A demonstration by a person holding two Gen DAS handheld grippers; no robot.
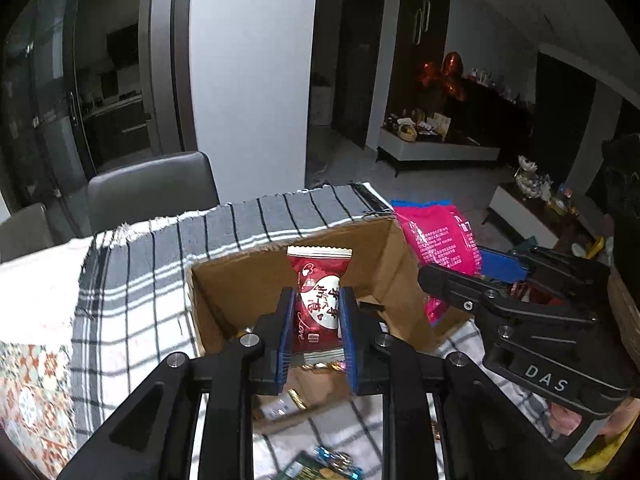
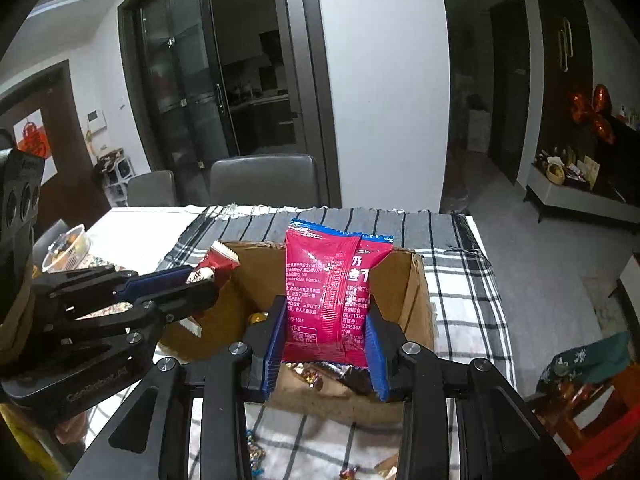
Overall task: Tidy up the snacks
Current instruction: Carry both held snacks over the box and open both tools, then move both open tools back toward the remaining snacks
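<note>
Left gripper (image 1: 316, 320): we find its blue pads closed on a dark red heart-print snack packet (image 1: 318, 300), gripped by the lower half, long axis upright along the fingers, top seal pointing away from the camera.

Right gripper (image 2: 326, 336): we find it clamped on a pink snack bag (image 2: 330, 292), likewise upright, with the blue-edged top seal uppermost and the printed back facing the camera.

Deciding relation: both packets hang directly above the open cardboard box (image 1: 224, 280). We judge that each needs only a straight drop or lowering. The left gripper sits over the box's left portion, the right gripper over its right portion.

Nearer arm: we judge neither clearly closer to the box floor; both sit at the near rim.

Box contents: loose wrapped sweets (image 2: 316, 374) lie on the floor of the box below the pink bag.

Loose snacks: a green packet (image 1: 320, 466) lies on the plaid tablecloth (image 1: 132, 300) in front of the box, not yet collected.

View difference: the right wrist view shows the box's far wall and right wall; the left wrist view shows the pink bag leaning out past the box's right wall, which the right view does not reveal.

Far field: a grey chair (image 2: 264, 180) stands behind the table.
</note>
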